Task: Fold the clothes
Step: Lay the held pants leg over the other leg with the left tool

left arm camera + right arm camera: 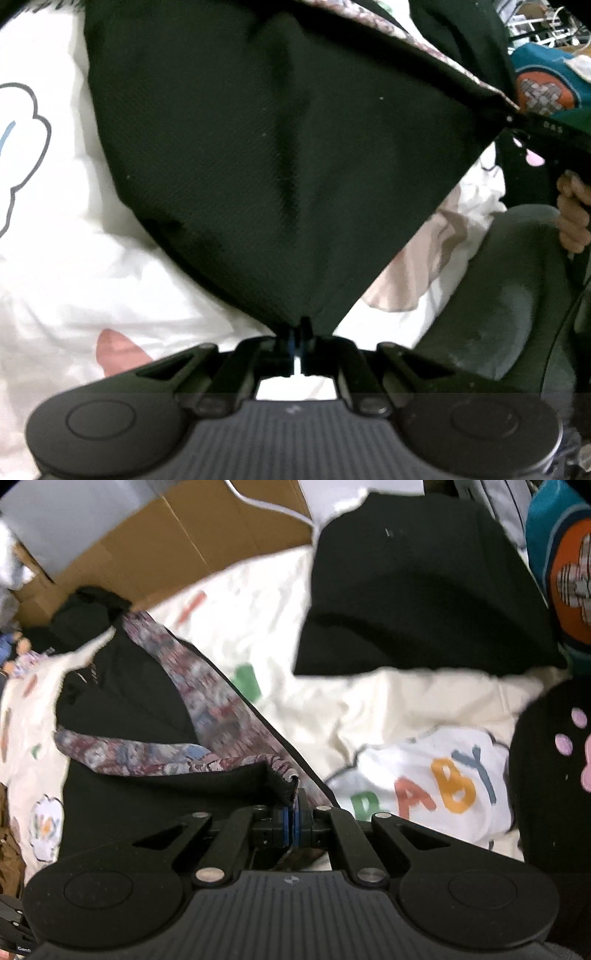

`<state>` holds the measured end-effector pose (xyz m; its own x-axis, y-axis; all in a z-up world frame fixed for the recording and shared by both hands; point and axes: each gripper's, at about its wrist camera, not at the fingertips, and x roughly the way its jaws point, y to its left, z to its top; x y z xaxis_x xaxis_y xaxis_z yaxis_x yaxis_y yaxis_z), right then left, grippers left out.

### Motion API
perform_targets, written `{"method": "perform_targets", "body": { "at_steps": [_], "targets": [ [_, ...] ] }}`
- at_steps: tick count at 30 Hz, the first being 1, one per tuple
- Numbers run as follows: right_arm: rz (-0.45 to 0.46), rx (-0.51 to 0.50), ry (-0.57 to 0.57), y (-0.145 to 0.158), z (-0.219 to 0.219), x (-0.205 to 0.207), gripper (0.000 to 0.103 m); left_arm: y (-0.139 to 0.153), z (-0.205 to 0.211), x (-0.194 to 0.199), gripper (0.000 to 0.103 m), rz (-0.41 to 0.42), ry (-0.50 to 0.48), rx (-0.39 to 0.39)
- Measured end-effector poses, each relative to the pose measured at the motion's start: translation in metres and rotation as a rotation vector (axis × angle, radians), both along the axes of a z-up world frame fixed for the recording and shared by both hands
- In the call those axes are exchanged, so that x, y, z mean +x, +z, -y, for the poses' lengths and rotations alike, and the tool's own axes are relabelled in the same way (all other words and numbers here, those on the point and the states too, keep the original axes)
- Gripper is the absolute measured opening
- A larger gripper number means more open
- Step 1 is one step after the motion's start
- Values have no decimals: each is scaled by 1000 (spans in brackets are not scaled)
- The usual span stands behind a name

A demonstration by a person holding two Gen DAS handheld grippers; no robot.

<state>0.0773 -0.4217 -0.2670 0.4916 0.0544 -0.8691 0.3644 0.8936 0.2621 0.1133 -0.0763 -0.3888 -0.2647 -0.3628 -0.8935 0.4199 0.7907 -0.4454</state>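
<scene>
The clearest writing is the word "BABY" (424,786), printed in green, red, yellow and blue letters inside a cloud outline on the white printed bedsheet (332,701) that lies under everything; the same sheet carries small red and green marks and a flower figure at its left edge. The black garment (280,155), trimmed with a floral patterned band (207,686), is stretched between the two tools. The left gripper (301,334) has its fingers pressed together on a corner of the black fabric, which fans out upward from that pinch and fills most of the left wrist view. The right gripper (295,812) has its fingers closed on the garment's edge where the floral band meets the black cloth. In the left wrist view the far corner of the fabric runs up to the other tool at the right edge, where a person's hand (574,218) grips its handle. A second black piece of clothing (417,602) lies on the sheet beyond the right gripper, apart from the held one. At the right edge of that view sits a dark item with pink paw prints (576,753), and above it a teal cloth with an orange patch (569,576). A brown cardboard box (177,542) stands behind the bed at upper left. A grey cushioned seat (498,295) shows low at the right of the left wrist view.
</scene>
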Motion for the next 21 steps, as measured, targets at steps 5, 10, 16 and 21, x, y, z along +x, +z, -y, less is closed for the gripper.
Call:
{"method": "perform_targets", "body": {
  "at_steps": [5,10,16,21],
  "targets": [
    [-62,4,-19,-10,3,1,3,6,-8,5,4,2,-8,14],
    [-68,40,-25,-9,6,-6,9,24,-14,8,20,31,-16,51],
    [-47,9,-41,4,6,-16,37,42,-5,-1,24,115,-43,96],
    [-20,-2,-25,11,4,-21,38,56,3,-11,30,210,-114,150]
  ]
}}
